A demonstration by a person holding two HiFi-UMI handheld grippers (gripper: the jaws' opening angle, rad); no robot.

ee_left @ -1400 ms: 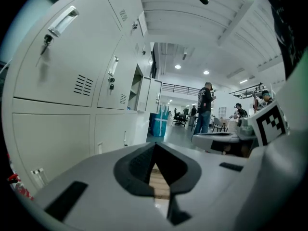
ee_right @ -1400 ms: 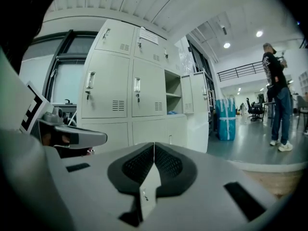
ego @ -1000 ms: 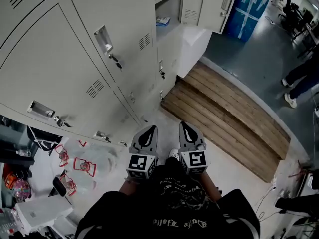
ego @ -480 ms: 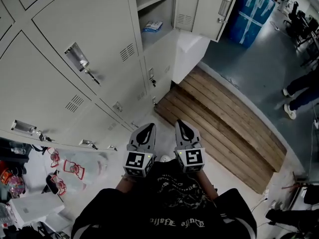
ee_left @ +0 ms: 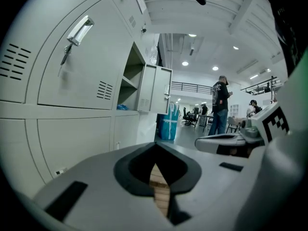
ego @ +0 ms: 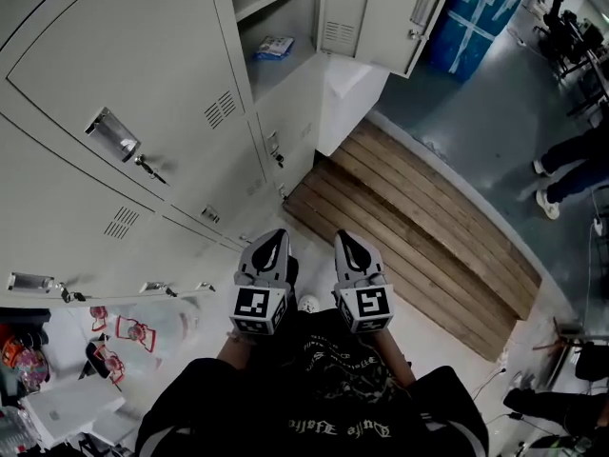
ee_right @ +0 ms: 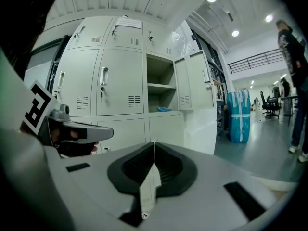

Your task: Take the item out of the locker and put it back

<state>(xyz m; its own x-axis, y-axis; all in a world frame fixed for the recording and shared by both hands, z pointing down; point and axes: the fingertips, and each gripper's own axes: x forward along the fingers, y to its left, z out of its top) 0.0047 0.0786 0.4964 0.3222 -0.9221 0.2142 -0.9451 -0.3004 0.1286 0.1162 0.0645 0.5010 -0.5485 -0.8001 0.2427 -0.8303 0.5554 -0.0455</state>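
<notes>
Head view: I hold the left gripper (ego: pixel 273 246) and right gripper (ego: pixel 348 248) side by side over open floor, just short of the wooden step's (ego: pixel 419 227) edge. 1 open locker (ego: pixel 285 72), door (ego: pixel 376 12) swung right, keeps 1 blue packet (ego: pixel 274 48) on its shelf.

Left gripper view: jaws clenched on nothing.

Right gripper view: jaws clenched on nothing.

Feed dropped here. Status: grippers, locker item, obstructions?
Left gripper, right gripper shut, empty. Small blue-and-white packet lies on open grey metal locker's shelf. Locker door stands wide, nothing blocking.
</notes>
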